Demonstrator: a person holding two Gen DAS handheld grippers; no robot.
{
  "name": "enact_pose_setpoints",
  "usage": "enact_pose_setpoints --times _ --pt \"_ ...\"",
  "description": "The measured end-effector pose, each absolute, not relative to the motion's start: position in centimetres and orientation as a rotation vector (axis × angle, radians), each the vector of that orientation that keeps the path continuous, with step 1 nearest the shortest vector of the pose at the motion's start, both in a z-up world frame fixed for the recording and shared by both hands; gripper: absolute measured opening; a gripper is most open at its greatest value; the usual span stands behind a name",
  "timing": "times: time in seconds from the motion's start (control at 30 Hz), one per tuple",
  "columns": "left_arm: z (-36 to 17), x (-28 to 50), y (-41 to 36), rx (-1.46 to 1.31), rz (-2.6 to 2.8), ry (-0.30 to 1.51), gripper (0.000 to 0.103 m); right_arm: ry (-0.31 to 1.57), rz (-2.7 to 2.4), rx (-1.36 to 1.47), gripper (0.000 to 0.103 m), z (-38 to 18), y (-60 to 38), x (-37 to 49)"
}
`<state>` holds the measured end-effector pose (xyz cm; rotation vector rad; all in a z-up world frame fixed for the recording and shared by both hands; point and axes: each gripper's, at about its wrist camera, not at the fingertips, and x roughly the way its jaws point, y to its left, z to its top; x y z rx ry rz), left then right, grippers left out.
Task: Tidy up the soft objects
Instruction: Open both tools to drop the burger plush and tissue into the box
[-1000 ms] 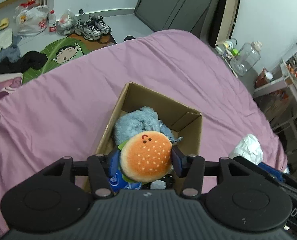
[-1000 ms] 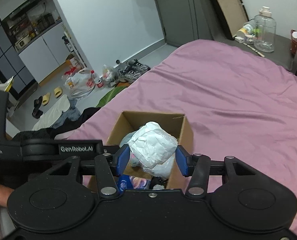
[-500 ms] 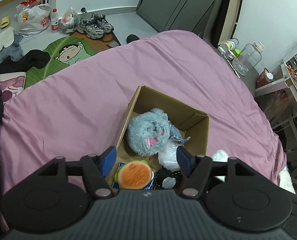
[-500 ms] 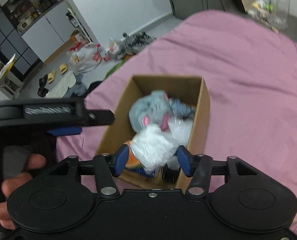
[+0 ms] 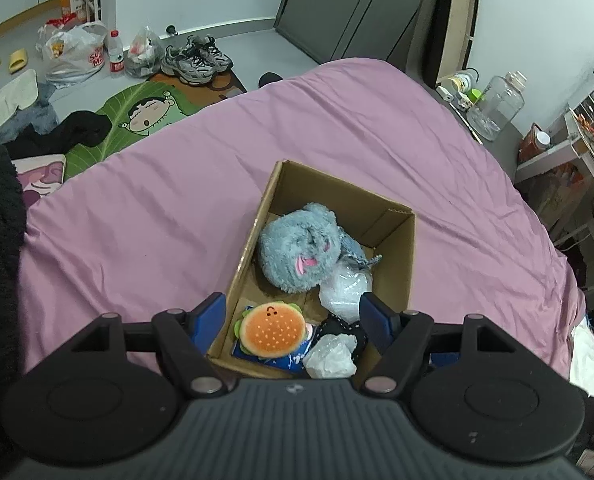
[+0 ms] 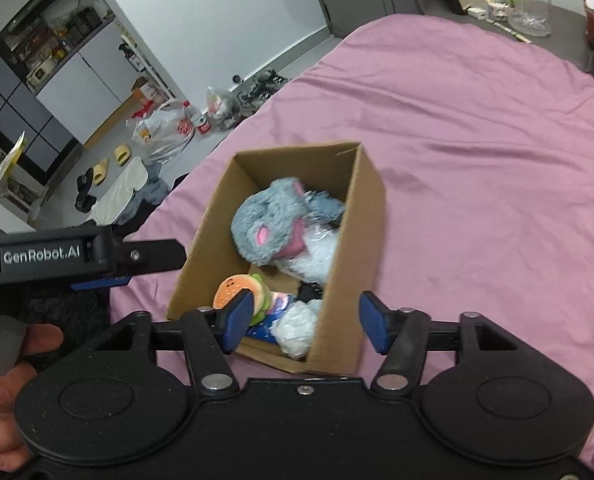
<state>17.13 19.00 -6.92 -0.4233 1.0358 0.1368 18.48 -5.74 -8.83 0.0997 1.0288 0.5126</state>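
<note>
An open cardboard box [image 5: 257,224] stands on the pink bed. Inside lie a grey plush toy [image 5: 297,252], a burger plush [image 5: 271,330], a clear plastic bundle [image 5: 347,292], a crumpled white bundle [image 5: 331,356] and a black item [image 5: 345,328]. My left gripper [image 5: 292,312] hovers over the box's near end, its jaws opening and empty. In the right wrist view the same box [image 6: 201,248] shows the grey plush [image 6: 265,228], the burger [image 6: 233,290] and the white bundle [image 6: 299,324]. My right gripper [image 6: 305,316] is above the near corner, jaws opening, gripping nothing.
The pink sheet [image 5: 177,200] spreads wide around the box. A hand [image 6: 5,380] holds the left tool at the left of the right wrist view. Shoes [image 5: 195,60], bags [image 5: 77,56] and a green mat [image 5: 137,116] lie on the floor beyond. A jar [image 5: 497,104] and shelves stand at the right.
The burger plush left my left gripper and now lies in the box. My right gripper came over the box and let the white bundle drop in. Both pairs of jaws spread wider.
</note>
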Motion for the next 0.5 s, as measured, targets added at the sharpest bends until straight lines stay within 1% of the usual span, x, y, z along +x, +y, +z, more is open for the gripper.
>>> enact_pose_setpoints --times 0.07,0.13,0.27,0.33,0.37,0.47,0.5 --pt "-6.7 17.0 18.3 -0.413 0.133 1.040 0.073 1.016 0.504 0.103 0.063 -8.5 -6.7 18.4" --pt "-6.5 16.9 17.5 -0.398 0.133 1.043 0.080 1.007 0.491 0.115 0.068 -8.1 -7.8 18.3" --pt "-6.0 16.7 15.7 -0.348 0.136 1.041 0.084 0.982 0.460 0.133 0.077 -7.4 -10.4 18.1" --pt "-5.7 16.5 14.8 -0.333 0.134 1.041 0.085 0.969 0.447 0.141 0.084 -6.9 -11.7 18.0" --pt "-5.5 16.4 14.3 -0.325 0.134 1.040 0.085 0.961 0.440 0.146 0.086 -6.6 -12.4 17.8" --pt "-4.8 15.9 12.7 -0.298 0.126 1.024 0.090 0.940 0.427 0.150 0.095 -5.8 -14.1 17.3" --pt "-4.6 15.8 12.3 -0.287 0.126 1.022 0.091 0.932 0.424 0.147 0.100 -5.6 -14.5 17.1"
